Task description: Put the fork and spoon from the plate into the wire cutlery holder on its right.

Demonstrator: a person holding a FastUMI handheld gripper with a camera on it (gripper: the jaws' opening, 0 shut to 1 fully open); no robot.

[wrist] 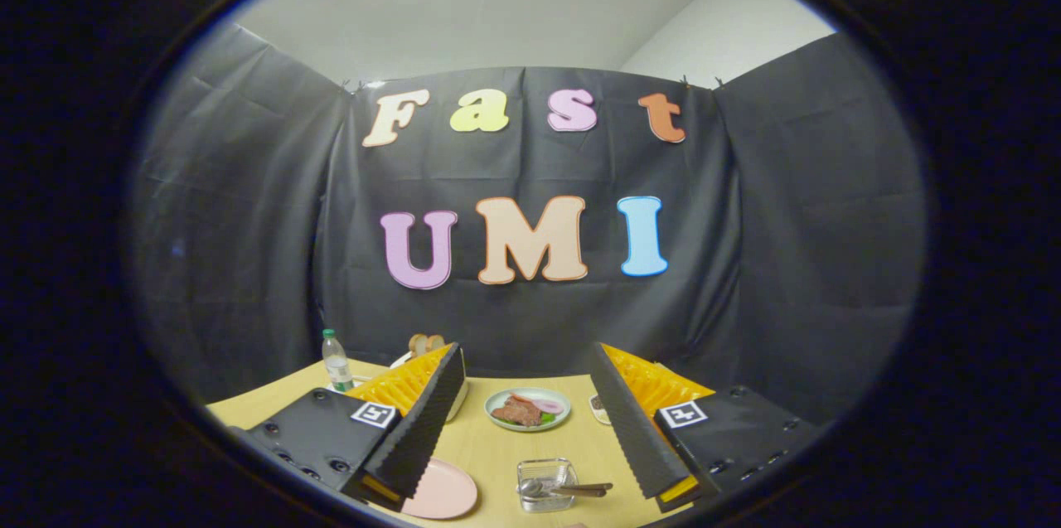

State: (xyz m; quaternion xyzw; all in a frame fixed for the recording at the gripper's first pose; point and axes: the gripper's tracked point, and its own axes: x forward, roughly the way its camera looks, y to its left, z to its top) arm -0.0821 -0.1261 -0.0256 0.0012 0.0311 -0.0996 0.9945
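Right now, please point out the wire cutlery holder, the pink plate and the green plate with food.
wire cutlery holder [545, 483]: gripper view, on its front wire wall.
pink plate [448, 495]: gripper view, on its bare middle.
green plate [554, 419]: gripper view, on its right rim.

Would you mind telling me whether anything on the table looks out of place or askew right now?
One thing stands out: the cutlery lies flat across the wire holder, handles poking out past its side rather than standing upright. The pink plate beside it is bare. The gripper hangs open above them, its fingers touching nothing.
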